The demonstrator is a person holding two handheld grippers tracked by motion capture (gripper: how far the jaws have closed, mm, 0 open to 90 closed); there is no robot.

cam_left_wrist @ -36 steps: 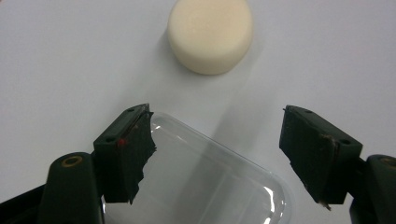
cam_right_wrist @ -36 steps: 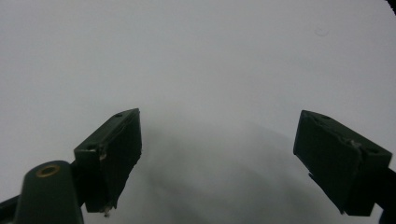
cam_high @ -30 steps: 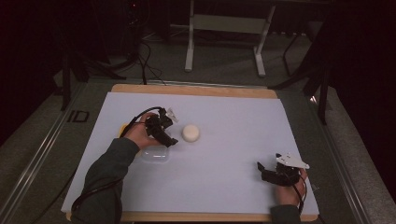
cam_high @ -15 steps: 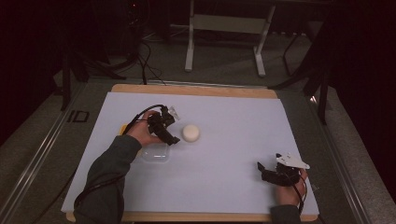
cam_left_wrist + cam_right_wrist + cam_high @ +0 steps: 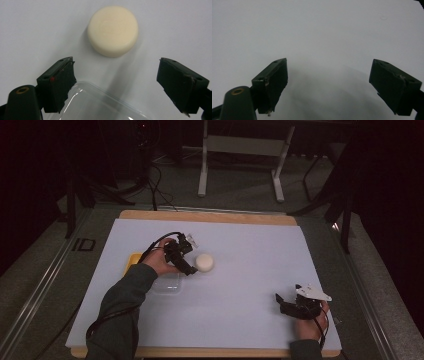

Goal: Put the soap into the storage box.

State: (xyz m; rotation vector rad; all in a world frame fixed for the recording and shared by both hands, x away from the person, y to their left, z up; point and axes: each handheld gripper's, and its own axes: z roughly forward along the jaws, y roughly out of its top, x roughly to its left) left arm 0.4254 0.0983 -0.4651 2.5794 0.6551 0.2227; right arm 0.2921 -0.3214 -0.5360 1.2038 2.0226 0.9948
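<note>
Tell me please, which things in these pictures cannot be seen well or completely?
- Yellow object, high view: the left hand and the clear plastic container cover most of it; what it is stays unclear.
- Clear plastic container, left gripper view: cut off by the bottom edge.
- Round cream-coloured piece: faint embossing on top, too soft to read.
- Right gripper, high view: too small and dark to judge its jaws.

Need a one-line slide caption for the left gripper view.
Open left gripper over clear lid, cream puck ahead, untouched.
</note>
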